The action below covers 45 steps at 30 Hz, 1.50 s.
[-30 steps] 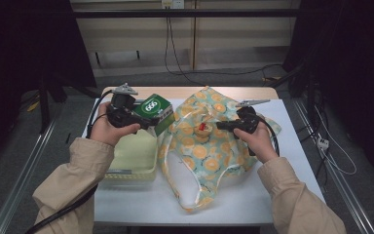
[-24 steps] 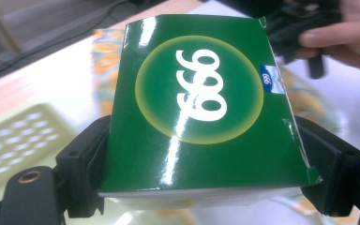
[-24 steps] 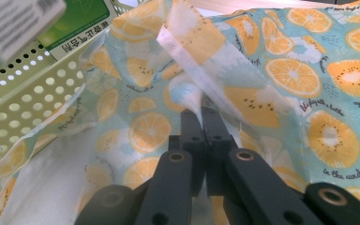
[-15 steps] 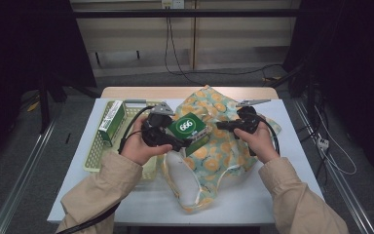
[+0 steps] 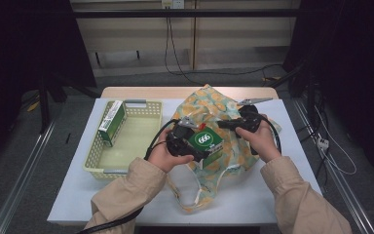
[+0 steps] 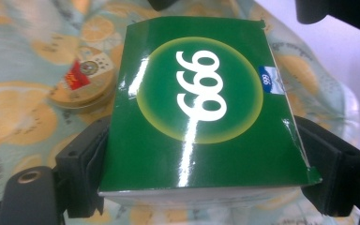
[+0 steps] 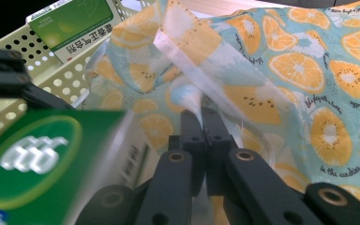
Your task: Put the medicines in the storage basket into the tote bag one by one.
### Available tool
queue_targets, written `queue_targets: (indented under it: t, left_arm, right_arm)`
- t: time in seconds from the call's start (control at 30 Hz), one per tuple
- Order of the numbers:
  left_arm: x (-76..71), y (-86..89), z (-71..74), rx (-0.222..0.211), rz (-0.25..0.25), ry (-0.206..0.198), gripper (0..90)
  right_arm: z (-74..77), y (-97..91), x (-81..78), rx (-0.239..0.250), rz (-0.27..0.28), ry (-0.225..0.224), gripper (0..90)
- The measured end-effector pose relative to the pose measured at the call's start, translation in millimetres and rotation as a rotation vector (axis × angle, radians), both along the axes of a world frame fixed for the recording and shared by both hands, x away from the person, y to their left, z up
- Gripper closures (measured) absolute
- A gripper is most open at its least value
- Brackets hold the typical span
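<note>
Moved since earlier frame: left gripper is carrying the glossy green cardboard box with the white "666" roundel away from the pale yellow perforated plastic basket and across to the orange-slice-print fabric bag, sinking as it goes; the right gripper is keeping its place.

Left jaws: standing wide, pressing on the two narrow sides of the green box, as the left gripper view is showing.

Right jaws: pinched fully together on a lifted fold of the bag's edge, holding the cloth up in a peak.

Where the box is: hanging over the middle of the bag, just beside the raised fold and the right gripper, not yet inside.

Under the box: a small round gold tin with a red label is lying on the fabric.

What this means: judging by the lifted edge, the bag is being held open, so the box is probably about to be slid in; finding the mouth under the fold is the tricky part.

Farther off: a second green-and-white box is leaning in the basket's far left corner, waiting on the white table.
</note>
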<state>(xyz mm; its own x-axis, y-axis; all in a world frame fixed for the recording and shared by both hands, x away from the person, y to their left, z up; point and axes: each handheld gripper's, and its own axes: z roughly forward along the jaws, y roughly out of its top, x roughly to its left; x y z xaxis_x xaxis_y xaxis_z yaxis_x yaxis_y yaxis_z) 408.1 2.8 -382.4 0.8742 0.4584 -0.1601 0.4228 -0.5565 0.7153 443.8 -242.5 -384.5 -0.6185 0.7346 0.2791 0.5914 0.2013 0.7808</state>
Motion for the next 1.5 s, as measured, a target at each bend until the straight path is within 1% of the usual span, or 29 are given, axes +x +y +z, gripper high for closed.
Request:
queue_targets:
  t: [0.13, 0.2, 0.27, 0.33, 0.37, 0.43, 0.53, 0.73, 0.87, 0.97, 1.03, 1.1, 1.23, 1.33, 1.4, 1.43, 1.5]
  left_arm:
    - [5.5, -7.8, -11.0, 0.002, 0.024, 0.004, 16.1]
    - [8.0, -10.4, -15.8, 0.013, 0.035, 0.001, 16.0]
    - [9.7, -13.3, -20.9, 0.018, 0.053, -0.007, 16.0]
    - [11.2, -15.6, -24.5, 0.023, 0.058, -0.009, 16.0]
    - [12.5, -17.4, -27.2, 0.031, 0.068, -0.014, 16.0]
    - [15.3, -19.4, -30.0, 0.024, 0.079, -0.02, 15.9]
    - [21.3, -21.2, -31.6, 0.013, 0.094, -0.02, 15.9]
    - [35.1, -23.2, -33.9, 0.016, 0.136, -0.038, 15.8]
    - [46.7, -26.0, -35.5, 0.004, 0.169, -0.036, 15.7]
    - [56.1, -28.8, -36.5, 0.004, 0.184, -0.045, 15.7]
    - [61.2, -31.1, -37.6, 0.002, 0.208, -0.054, 15.7]
    - [65.0, -32.6, -38.5, -0.002, 0.212, -0.062, 15.7]
    - [72.8, -34.8, -41.0, -0.008, 0.239, -0.088, 15.5]
    - [75.4, -36.0, -43.4, -0.017, 0.242, -0.102, 14.7]
    - [75.0, -36.4, -43.3, -0.005, 0.238, -0.103, 13.9]
    - [74.6, -36.3, -43.1, 0.004, 0.227, -0.1, 13.6]
    - [72.9, -35.5, -42.1, -0.002, 0.231, -0.083, 12.6]
  right_arm:
    - [1.0, -0.7, -0.6, 0.005, 0.003, -0.002, 89.9]
    - [1.4, -1.3, -0.8, 0.005, 0.003, -0.003, 89.9]
    - [1.6, -1.3, -1.2, 0.002, 0.003, -0.004, 89.9]
    - [1.2, -0.8, -1.3, 0.006, 0.006, -0.002, 89.8]
    - [1.0, -0.3, -1.2, 0.006, 0.008, -0.003, 89.9]
    - [1.0, 0.8, -1.1, 0.007, 0.011, -0.004, 89.9]
    - [1.4, 2.0, -1.5, 0.009, 0.016, -0.003, 89.9]
    - [2.8, 0.8, -2.8, 0.013, 0.014, -0.011, 89.9]
    - [3.2, 0.4, -2.8, 0.014, 0.012, -0.012, 89.9]
    - [2.2, 0.9, -2.1, 0.014, 0.014, -0.011, 89.9]
    - [1.6, 1.3, -1.7, 0.016, 0.016, -0.009, 89.9]
    - [1.3, 1.6, -1.4, 0.021, 0.016, -0.007, 89.9]
    - [0.9, 1.2, -0.8, 0.021, 0.02, -0.005, 89.9]
    - [-0.2, 0.6, -0.5, 0.02, 0.024, 0.0, 89.8]
    - [-1.0, 0.2, -0.4, 0.022, 0.023, 0.001, 89.8]
    - [-1.2, 0.0, -0.2, 0.022, 0.023, 0.002, 89.9]
    - [-1.4, -0.4, 0.1, 0.023, 0.022, 0.002, 89.8]
